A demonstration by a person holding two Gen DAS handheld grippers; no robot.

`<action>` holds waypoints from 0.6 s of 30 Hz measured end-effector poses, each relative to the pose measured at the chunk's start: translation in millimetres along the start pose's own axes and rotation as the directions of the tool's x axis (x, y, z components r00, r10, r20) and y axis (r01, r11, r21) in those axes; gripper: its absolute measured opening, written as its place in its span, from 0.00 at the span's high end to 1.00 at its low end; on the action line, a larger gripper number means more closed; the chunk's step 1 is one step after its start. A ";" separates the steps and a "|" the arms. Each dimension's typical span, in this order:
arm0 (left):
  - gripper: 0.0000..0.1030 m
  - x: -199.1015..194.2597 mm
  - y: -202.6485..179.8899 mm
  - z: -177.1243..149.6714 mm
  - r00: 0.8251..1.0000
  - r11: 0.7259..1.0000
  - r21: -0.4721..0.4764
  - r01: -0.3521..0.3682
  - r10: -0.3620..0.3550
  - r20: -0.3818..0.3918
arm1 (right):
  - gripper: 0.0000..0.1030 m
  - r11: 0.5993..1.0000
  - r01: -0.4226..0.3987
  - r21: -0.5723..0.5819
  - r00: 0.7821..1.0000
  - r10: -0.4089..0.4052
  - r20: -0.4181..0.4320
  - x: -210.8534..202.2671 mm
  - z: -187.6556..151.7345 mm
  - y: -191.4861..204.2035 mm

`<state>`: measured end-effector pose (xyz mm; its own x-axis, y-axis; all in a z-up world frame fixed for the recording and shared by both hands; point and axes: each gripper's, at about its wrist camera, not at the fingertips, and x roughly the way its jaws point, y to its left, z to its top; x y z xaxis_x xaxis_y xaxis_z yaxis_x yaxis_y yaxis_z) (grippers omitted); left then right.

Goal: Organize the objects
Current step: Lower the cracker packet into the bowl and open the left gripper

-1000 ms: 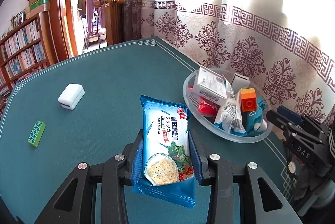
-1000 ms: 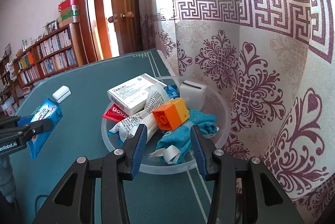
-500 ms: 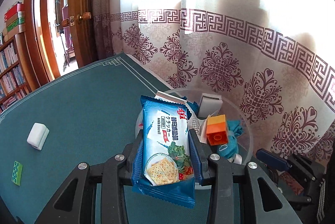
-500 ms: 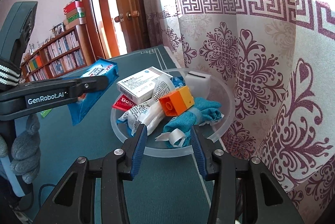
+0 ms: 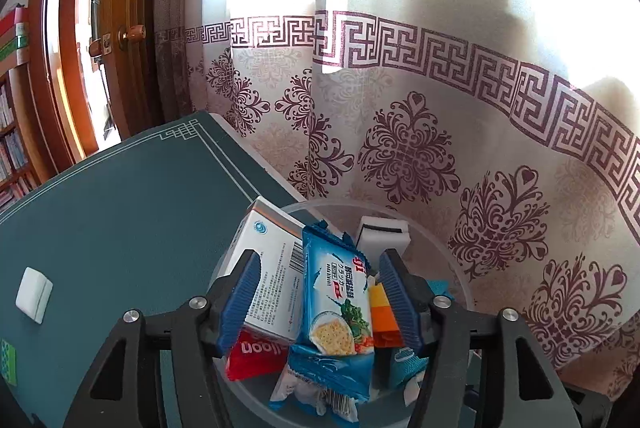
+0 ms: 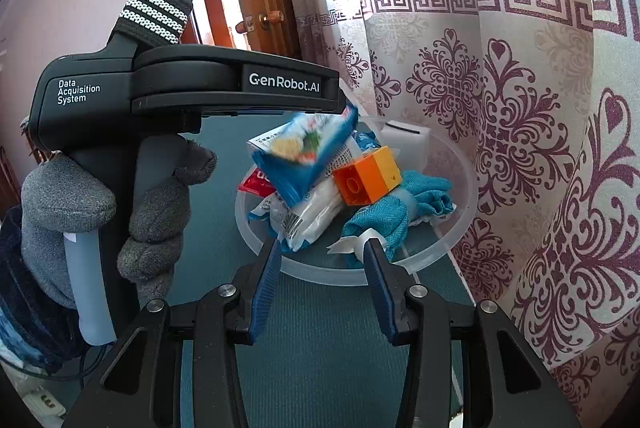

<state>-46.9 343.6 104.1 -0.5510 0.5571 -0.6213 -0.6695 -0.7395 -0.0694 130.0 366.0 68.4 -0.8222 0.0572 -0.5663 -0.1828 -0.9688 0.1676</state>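
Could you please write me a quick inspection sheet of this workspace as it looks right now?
Surface: green table, mostly bare.
Job's things: cracker packet loose over the clear bowl, which holds a white box, orange block and teal cloth.
Clutter: white case and green block lie outside the bowl.
Grippers: left gripper has just opened, pads off the packet; right gripper narrow, empty.
Cables: dark cord at the table's edge.
Surroundings: patterned curtain, wooden door.
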 end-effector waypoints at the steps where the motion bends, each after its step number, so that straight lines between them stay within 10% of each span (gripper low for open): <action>1: 0.34 -0.5 3.3 -0.1 1.000 1.000 -0.006 -0.004 0.004 -0.001 | 0.57 1.000 0.001 0.003 1.000 -0.001 0.001 0.0 0.2 -0.7; 18: 0.10 -35.3 32.5 -23.4 0.996 0.995 -0.057 -0.086 0.088 0.020 | 0.57 1.000 0.006 -0.007 1.000 -0.007 -0.015 4.0 -5.7 5.9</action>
<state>-37.5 291.1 105.6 -0.6173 0.4975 -0.6095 -0.5901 -0.8051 -0.0596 128.6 359.1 62.5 -0.8127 0.0599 -0.5796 -0.1841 -0.9701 0.1579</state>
